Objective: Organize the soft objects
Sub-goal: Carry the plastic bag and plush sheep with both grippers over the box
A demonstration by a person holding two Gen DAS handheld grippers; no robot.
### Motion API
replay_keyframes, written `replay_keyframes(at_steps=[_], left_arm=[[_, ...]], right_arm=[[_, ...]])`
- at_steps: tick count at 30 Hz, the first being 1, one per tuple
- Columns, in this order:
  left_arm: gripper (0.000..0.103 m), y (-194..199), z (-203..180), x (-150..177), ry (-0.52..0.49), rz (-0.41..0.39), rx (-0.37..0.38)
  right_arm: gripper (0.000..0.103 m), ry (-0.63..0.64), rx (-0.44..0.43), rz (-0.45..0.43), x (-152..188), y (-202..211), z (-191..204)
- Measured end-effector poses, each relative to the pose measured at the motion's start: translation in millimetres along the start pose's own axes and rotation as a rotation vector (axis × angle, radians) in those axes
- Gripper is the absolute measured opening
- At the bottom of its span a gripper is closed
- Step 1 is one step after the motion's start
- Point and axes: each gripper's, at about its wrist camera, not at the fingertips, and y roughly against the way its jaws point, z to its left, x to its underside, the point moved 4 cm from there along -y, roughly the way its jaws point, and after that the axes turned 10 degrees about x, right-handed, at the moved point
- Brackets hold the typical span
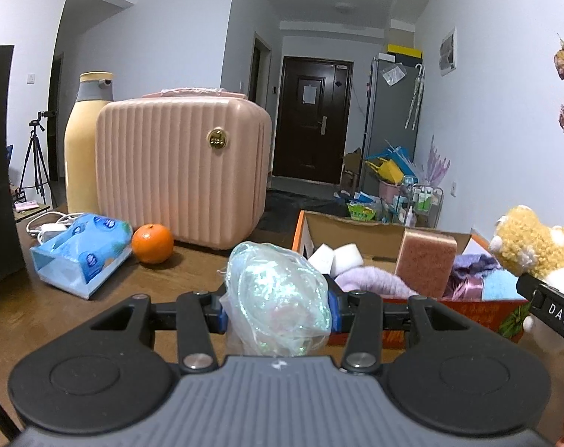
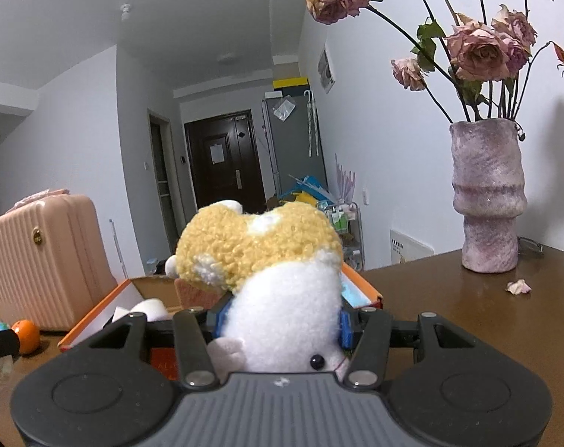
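**Carrying two soft things toward the box**

Standing at the table, I see both grippers loaded. The left gripper [image 1: 278,307] has its jaws closed on a crinkly bag [image 1: 278,294] of shimmering film, bulging up and forward between the blue pads. The right gripper [image 2: 282,320] is clamped on a plush toy [image 2: 271,272], gripped at the white body with the yellow fleecy part sticking forward past the fingers.

The box [image 1: 356,225], orange-sided cardboard, lies ahead of both and slightly below. From the left gripper it sits ahead and to the right, just beyond the bag; from the right gripper it lies ahead and to the left, partly hidden behind the toy. It already holds sponges and folded cloths. Both look about equally near it; I'd judge the toy sits over the box's right end.
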Motion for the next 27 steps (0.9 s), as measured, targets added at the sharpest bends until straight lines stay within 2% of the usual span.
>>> replay_keyframes(at_steps=[16, 27], left_arm=[[0.046, -61, -19, -19, -0.003, -0.018, 0.006], [0.046, -115, -38, -28, -0.012, -0.003, 0.02]], right_arm=[[0.052, 0.025, 0.001, -0.051, -14, -50, 23], [0.052, 0.048, 0.029, -0.04, -23, -101, 24]])
